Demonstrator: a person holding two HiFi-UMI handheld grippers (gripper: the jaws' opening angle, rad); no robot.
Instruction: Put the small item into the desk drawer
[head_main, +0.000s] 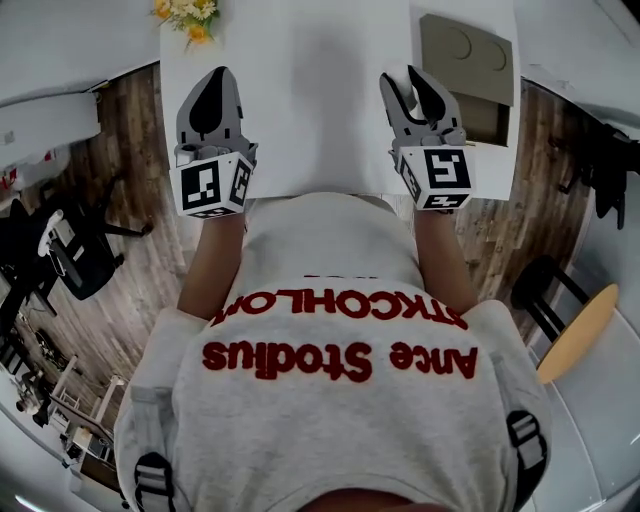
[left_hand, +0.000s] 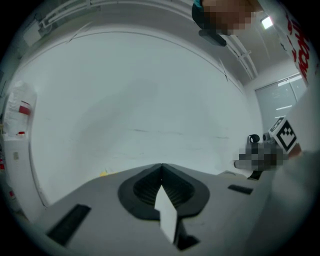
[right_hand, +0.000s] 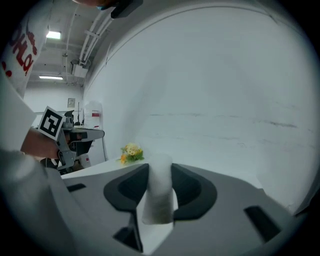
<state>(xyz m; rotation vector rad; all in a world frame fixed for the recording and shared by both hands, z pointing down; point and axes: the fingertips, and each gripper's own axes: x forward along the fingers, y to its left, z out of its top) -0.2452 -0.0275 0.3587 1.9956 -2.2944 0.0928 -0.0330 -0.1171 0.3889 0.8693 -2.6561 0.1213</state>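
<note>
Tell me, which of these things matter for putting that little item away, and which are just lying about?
Part of the job:
- small white item, clamped in the right gripper
- drawer at the desk's right side, apparently open
- white desk

Just lying about:
- flowers
- black chair
- round wooden stool
- left gripper, shut, empty
</note>
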